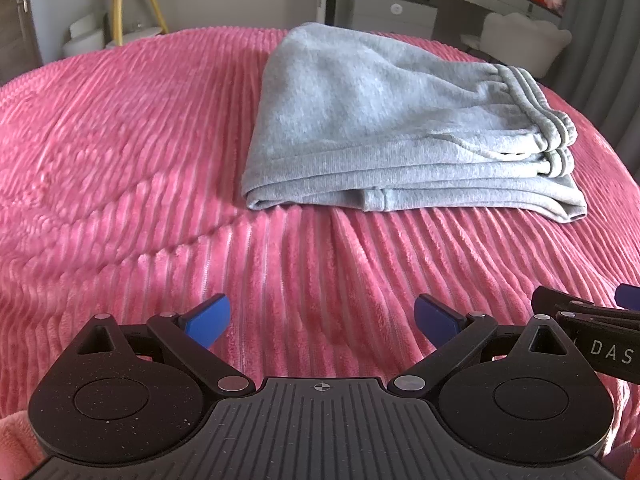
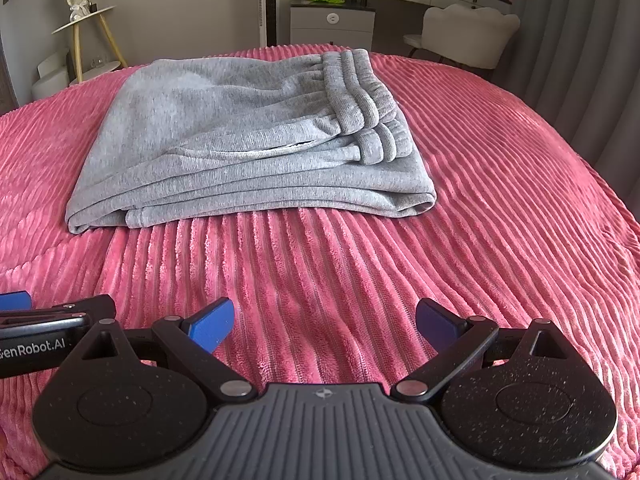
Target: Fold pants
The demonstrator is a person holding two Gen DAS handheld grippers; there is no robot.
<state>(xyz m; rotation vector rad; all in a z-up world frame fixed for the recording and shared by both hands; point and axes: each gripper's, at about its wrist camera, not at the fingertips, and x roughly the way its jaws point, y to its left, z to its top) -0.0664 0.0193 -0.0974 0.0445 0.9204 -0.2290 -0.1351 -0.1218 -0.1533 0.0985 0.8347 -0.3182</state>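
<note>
Right now both my claws are spread wide and hold nothing: my left gripper (image 1: 322, 322) and right gripper (image 2: 324, 324) hover side by side over the pink blanket (image 2: 500, 200). Ahead, well apart from my fingertips, the grey pants (image 2: 240, 140) lie folded in a stack.

Getting soft, even daylight, casting faint shadows under the pants (image 1: 384, 120), bending hard at fisheye edges, blurring slightly at left.
</note>
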